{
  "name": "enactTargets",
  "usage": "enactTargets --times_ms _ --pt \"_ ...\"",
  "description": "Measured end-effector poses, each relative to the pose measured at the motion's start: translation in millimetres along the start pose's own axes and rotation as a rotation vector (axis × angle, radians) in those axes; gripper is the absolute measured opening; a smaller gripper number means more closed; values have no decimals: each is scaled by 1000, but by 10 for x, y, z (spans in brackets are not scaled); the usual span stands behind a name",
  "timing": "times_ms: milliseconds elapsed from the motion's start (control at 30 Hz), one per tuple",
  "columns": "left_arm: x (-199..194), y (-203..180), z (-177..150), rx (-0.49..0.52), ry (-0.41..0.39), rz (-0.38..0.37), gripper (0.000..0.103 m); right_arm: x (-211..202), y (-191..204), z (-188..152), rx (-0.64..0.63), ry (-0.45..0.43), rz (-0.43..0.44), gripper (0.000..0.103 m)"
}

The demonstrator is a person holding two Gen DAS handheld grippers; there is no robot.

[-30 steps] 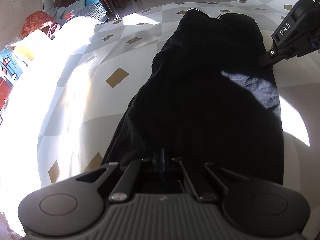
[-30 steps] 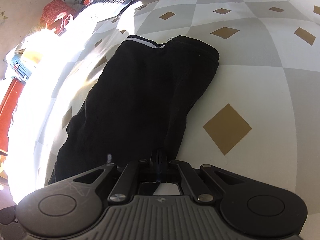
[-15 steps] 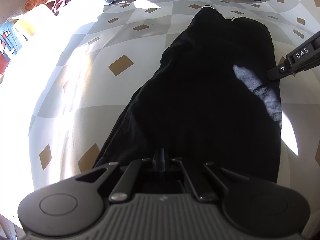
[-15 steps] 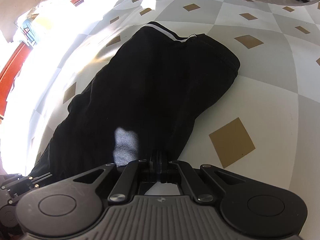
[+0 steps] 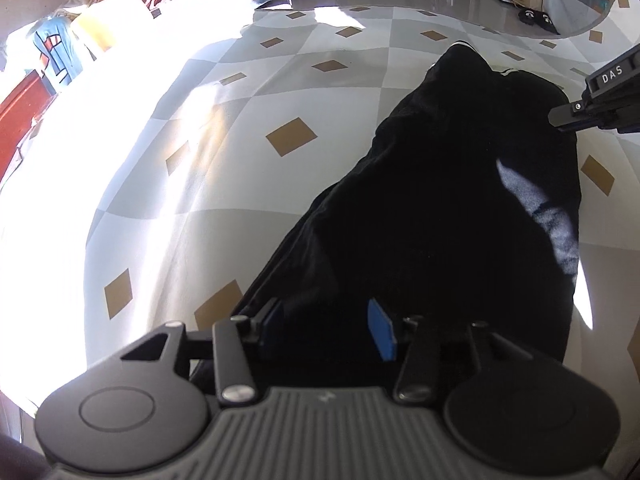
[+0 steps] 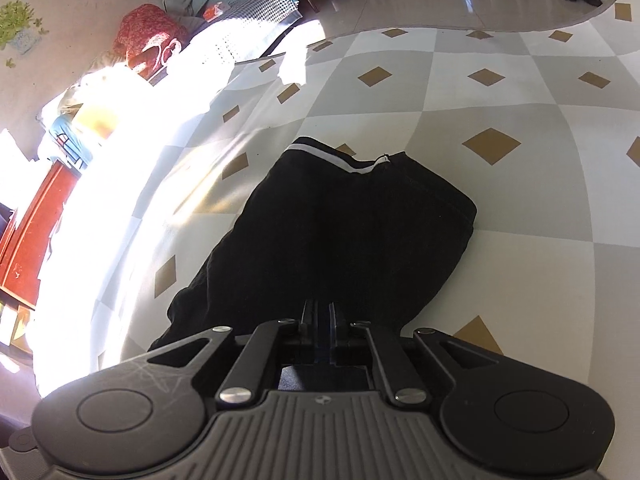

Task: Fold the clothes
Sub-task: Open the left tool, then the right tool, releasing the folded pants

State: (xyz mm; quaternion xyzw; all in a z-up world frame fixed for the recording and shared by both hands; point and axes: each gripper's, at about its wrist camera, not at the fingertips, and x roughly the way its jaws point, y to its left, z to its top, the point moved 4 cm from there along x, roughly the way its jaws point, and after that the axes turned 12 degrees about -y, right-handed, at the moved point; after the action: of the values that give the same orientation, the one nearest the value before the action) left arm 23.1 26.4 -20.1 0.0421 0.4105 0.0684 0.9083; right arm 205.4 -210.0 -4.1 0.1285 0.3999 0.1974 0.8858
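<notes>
A black garment [image 5: 440, 200] with a white stripe at its far end lies folded lengthwise on the checked tablecloth [image 5: 240, 184]. My left gripper [image 5: 328, 322] stands open over the near end, blue pads [image 5: 382, 334] apart, with cloth lying loose between them. The right gripper [image 6: 322, 320] is shut, its fingers pressed together on the garment's [image 6: 340, 232] near edge. In the left wrist view the right gripper [image 5: 560, 114] comes in from the right edge and touches the garment's right side. The white stripe [image 6: 332, 160] runs along the far hem.
The cloth-covered table has a curved far edge [image 6: 500, 32]. Piled clothes and a red knitted bag [image 6: 148, 36] lie at the far left in strong sunlight. Slippers [image 5: 534, 18] sit on the floor beyond. Bare tablecloth [image 6: 520, 200] stretches right of the garment.
My left gripper has opened and let go of the garment's near end. The right gripper stays shut and has moved farther along the garment's right edge.
</notes>
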Motion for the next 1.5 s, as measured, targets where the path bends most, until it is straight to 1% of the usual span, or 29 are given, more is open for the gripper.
enactTargets --times_ms 33,67,100,200,333,400,467,533,567,600,633,700,733,833,933,1033,1300,1500 --pt "-39 24 -8 -13 -2 -9 46 39 -15 13 2 -4 -12 7" --pt "-48 38 -37 -18 4 -6 49 73 -26 27 5 -12 -23 8" --pt "-55 52 -66 -22 10 -1 50 98 -33 45 6 -23 -31 8" --pt "-10 121 -126 -61 34 8 49 157 -43 99 5 -55 -47 10" --pt "50 181 -158 -102 48 7 50 212 -2 148 9 -84 -26 12" --pt "80 212 -174 -123 56 6 51 261 9 152 1 -90 -25 13" --pt "104 237 -183 -142 61 4 52 339 -29 117 1 -65 -52 16" --pt "147 247 -167 -156 67 -2 53 416 -80 69 3 -33 -86 15" --pt "168 252 -159 -163 69 -4 55 425 -99 57 0 -29 -94 10" --pt "190 257 -151 -169 72 -7 56 422 -113 56 -5 -33 -96 10" --pt "212 261 -142 -175 71 -8 56 417 -129 57 -7 -33 -106 7" --pt "247 229 -110 -163 65 -6 56 402 -163 60 -6 -28 -133 3" --pt "251 200 -95 -152 57 -7 54 392 -188 60 -1 -27 -144 0" --pt "288 86 -34 -109 35 -6 49 339 -301 66 29 -22 -171 0" --pt "332 -48 48 -50 16 3 49 264 -394 55 33 -23 -194 0" --pt "374 -146 120 -16 2 -3 49 182 -461 38 10 -20 -229 0" --pt "460 -245 232 -2 -10 -38 49 -44 -649 -27 5 7 -278 0" --pt "468 -278 245 9 -14 -26 49 -154 -680 -87 -3 32 -283 0"
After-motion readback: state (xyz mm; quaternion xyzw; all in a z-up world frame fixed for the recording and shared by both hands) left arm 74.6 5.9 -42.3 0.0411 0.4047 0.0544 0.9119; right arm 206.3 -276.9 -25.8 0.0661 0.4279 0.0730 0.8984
